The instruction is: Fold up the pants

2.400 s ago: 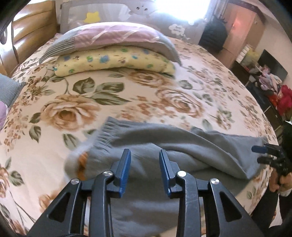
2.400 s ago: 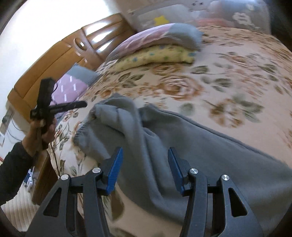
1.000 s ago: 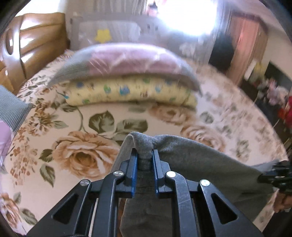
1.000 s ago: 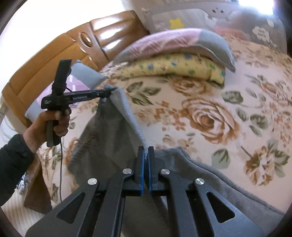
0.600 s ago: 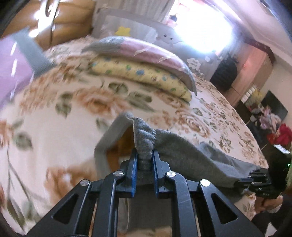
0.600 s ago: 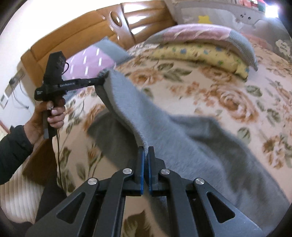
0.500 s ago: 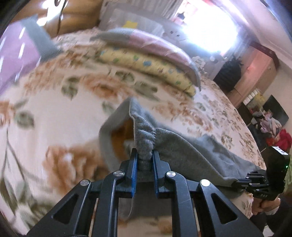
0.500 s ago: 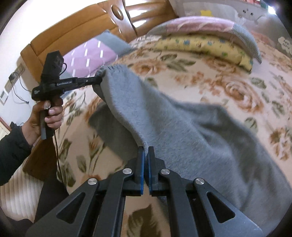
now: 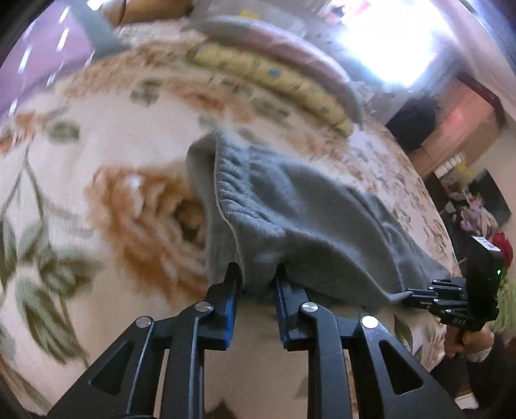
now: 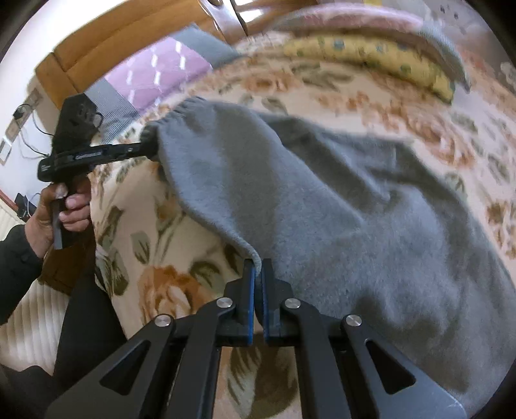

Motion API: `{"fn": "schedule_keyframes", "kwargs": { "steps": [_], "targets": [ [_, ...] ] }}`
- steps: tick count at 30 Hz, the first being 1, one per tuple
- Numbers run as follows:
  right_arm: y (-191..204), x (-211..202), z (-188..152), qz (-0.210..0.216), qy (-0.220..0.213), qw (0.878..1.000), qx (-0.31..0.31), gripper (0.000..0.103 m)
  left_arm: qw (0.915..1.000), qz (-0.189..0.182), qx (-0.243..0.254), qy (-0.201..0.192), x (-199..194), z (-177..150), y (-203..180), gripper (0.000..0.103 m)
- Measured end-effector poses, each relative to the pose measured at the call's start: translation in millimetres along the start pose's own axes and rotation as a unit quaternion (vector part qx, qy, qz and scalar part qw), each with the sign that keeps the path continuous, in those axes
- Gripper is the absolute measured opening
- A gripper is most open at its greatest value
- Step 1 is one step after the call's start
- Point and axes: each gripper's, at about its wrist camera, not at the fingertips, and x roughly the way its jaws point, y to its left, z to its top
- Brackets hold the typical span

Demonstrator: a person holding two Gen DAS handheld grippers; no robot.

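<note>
Left wrist view: the left gripper (image 9: pixel 256 277) clamps a bunched fold of the soft grey fleece pants (image 9: pixel 306 222) at the waistband, fingers slightly apart around it, above the floral bedspread (image 9: pixel 80 167).

Right wrist view: the right gripper (image 10: pixel 258 269), fingers nearly together, pinches the pants' edge near the bed's near edge.

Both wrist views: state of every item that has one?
left gripper: shut on the pants' gathered waistband
right gripper: shut on a thin pants edge
pants: lifted along the held edge, the rest draped on the bed
yellow pillow: flat, under the pink pillow
</note>
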Motion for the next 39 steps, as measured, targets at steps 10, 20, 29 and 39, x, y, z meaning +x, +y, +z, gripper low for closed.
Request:
{"fn": "schedule_keyframes", "kwargs": {
  "steps": [10,20,29,39],
  "targets": [
    [31.2,-18.4,64.3,0.035,-0.051,0.997,-0.043,0.043,0.979,-0.04,-0.193,-0.052,-32.4,-26.8,30.7,0.063],
    [41.8,51.4,201.0,0.076,-0.046,0.996,-0.015,0.045,0.973,0.034,-0.216,-0.073,-13.2,-2.6,12.9,0.071],
    [45.7,147.5,249.7,0.064,0.04,0.996,-0.051,0.059,0.9804,0.113,-0.159,-0.028,24.6,-12.5,9.7,0.072],
    [46.5,180.8,241.4,0.091,0.083,0.991,-0.051,0.012,0.9867,0.096,-0.119,-0.054,31.9,-5.8,-4.3,0.024]
  ]
}}
